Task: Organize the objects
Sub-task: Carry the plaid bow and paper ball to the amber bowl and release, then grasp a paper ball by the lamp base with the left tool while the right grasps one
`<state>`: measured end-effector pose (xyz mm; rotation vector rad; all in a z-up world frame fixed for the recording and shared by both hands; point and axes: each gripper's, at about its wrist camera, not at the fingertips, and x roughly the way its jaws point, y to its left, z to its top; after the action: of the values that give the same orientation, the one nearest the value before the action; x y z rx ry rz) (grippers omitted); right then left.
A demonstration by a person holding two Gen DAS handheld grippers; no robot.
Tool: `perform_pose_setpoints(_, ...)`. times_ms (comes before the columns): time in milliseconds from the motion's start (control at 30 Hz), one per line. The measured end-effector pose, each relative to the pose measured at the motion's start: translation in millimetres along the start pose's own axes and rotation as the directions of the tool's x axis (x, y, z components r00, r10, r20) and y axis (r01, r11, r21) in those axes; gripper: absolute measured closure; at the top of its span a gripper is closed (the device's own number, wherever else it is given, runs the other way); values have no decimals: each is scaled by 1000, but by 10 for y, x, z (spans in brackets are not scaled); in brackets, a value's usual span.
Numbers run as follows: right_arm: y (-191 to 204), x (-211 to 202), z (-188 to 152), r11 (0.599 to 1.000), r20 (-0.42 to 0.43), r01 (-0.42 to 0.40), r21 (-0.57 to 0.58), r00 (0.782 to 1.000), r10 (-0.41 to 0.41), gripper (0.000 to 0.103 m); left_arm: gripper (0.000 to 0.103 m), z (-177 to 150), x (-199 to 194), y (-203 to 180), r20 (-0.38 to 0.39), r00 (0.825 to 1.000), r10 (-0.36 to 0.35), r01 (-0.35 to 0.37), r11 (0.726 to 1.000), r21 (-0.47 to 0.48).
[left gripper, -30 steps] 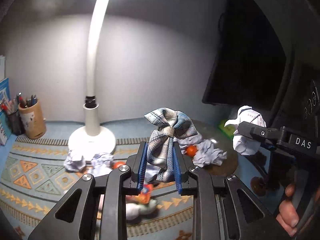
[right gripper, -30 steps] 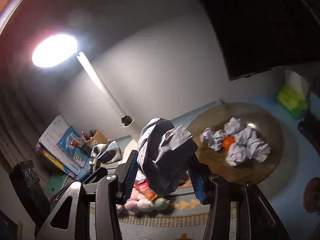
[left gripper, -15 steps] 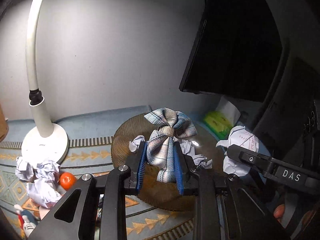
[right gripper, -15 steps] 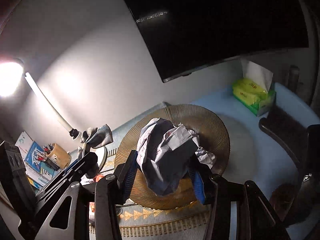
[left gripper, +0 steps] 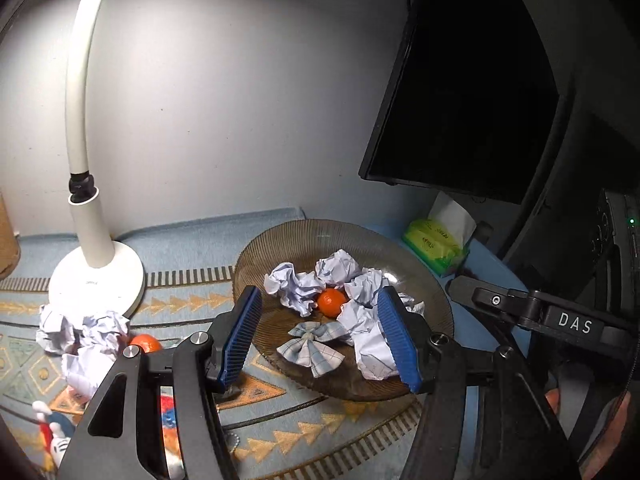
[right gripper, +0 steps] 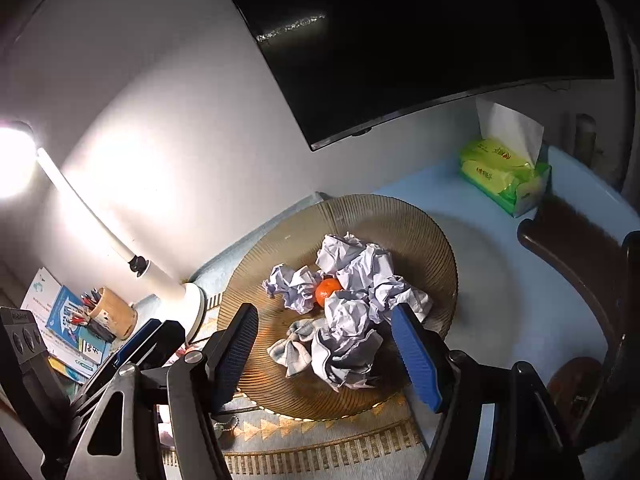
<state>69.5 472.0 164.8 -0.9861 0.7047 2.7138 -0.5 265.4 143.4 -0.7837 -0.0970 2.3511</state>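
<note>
Now plate [left gripper: 304,240] holds one bow [left gripper: 311,345], one orange [left gripper: 331,302].

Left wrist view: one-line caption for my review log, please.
Open left gripper above a brown plate holding crumpled paper, an orange and a plaid bow.

Plaid blue-grey bow [left gripper: 311,347], orange tangerine [left gripper: 331,302], white paper wads [left gripper: 294,290], brown ribbed plate [left gripper: 280,248], green tissue pk [left gripper: 436,246]
</note>
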Motion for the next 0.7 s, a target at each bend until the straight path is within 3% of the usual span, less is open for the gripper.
perform_pose_setpoints(167,292,-142,-103,997,11,-59,-53,998,59,35,45,7,-581,151,78,996,38,-37,999,-19)
perform_pose_setpoints(233,446,-197,-161,993,17,-89,-81,996,90,35,37,2,-871,289,120,991,63,-58,997,-44)
perform_pose_setpoints(300,602,-234,-230,987,19,-119,-105,992,121,35,25,-23,-1169,459,163,981,102,-91,993,-72)
perform_pose_setpoints(400,830,-241,-370,976,19,-164,-144,986,169,35,24,-116,-1585,738,212,959,189,-170,980,-103)
perform_pose_setpoints(533,1049,-107,-705,957,-5,-219,-190,975,222,35,24,-394,-1897,1220,192,923,333,-305,939,-161)
perform_pose_setpoints(700,1183,233,-1258,932,-43,-257,-255,966,254,34,24,-944,-1832,1923,62,885,461,-431,864,-262)
